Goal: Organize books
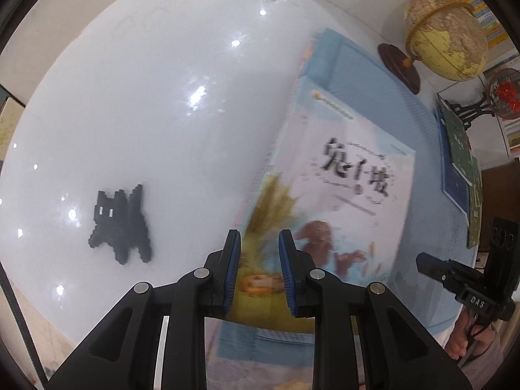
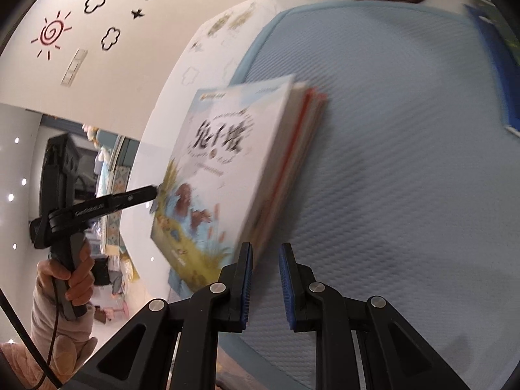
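**Book stack on the blue mat, both grippers close by**

Left wrist view puts my left gripper [image 1: 260, 237] right above the lower corner of the top book [image 1: 344, 195], a pale cover with black characters and a painted meadow scene. My jaws here stand nearly closed with a narrow gap, and I see nothing pinched between the blue pads [image 1: 234, 260]. From the right wrist view, that tool's tip meets the cover's left edge, though blur keeps me from saying whether it grips.

The book tops a small stack [image 2: 292, 162] resting on the blue mat [image 2: 406, 162], which lies on the glossy white table [image 1: 146, 97].

My right gripper [image 2: 265, 247] hovers over the mat just beside the stack's near corner, jaws almost together and empty.

A globe [image 1: 448, 32] stands beyond the mat, further books [image 1: 461, 162] lie at its right edge, and a black pixel cat figure [image 1: 120, 224] sits on the table.
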Action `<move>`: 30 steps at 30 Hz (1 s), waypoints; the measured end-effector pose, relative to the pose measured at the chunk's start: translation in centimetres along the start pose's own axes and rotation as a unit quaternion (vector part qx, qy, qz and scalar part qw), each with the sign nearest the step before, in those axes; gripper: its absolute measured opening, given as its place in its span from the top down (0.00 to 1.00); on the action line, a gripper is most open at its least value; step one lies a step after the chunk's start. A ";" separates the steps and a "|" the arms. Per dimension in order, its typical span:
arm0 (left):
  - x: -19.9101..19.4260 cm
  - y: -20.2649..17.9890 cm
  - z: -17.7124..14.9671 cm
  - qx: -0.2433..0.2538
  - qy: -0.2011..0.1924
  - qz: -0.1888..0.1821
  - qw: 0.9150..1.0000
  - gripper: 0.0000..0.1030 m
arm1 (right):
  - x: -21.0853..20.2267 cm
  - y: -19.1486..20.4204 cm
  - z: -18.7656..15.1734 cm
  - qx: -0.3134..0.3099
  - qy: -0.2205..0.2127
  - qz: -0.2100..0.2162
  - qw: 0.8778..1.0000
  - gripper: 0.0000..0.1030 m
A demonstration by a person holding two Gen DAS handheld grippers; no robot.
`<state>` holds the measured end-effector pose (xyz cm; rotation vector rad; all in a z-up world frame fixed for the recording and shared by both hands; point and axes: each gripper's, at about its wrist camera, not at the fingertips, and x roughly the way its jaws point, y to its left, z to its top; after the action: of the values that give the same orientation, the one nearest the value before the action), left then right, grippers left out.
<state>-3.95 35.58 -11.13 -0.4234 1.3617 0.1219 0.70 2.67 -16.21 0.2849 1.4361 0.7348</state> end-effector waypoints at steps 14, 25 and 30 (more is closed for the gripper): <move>1.9 -11.9 -1.0 0.048 0.003 -0.042 0.998 0.79 | -7.6 -10.9 -1.0 0.074 -0.034 -0.064 0.995 0.83; 4.7 -18.0 -2.5 0.068 0.028 -0.057 0.996 0.79 | -9.6 -16.1 -1.7 0.098 -0.022 -0.102 0.990 0.83; 5.9 -20.7 -3.1 0.086 0.039 -0.057 0.994 0.79 | -10.5 -18.0 -2.2 0.105 -0.017 -0.112 0.988 0.83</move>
<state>1.18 14.52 -12.64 -0.3617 1.4094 -0.1066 4.07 -17.86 -18.94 0.2908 1.4859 0.3938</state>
